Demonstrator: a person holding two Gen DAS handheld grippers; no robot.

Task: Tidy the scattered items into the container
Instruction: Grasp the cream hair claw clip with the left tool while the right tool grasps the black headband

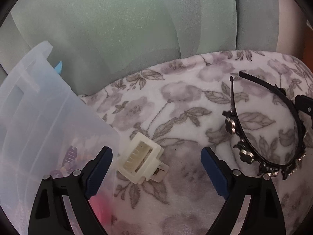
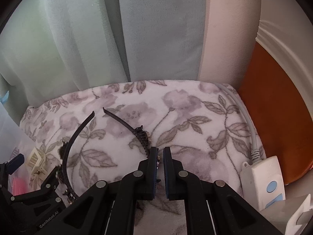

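Black studded headband point(image 2: 125, 123) lies flat on the floral blanket point(image 2: 195, 117), open ends pointing away from me. My right gripper point(image 2: 160, 156) looks nearly closed beside its right arm; grip uncertain. My left gripper point(image 1: 156, 156) spread wide around the cream hair claw point(image 1: 141, 157), beside the translucent container point(image 1: 39, 117).

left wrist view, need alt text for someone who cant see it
The open left tool hovers over a cream hair claw clip lying on a floral blanket. A translucent plastic container sits at the left, and a black studded headband lies at the right.
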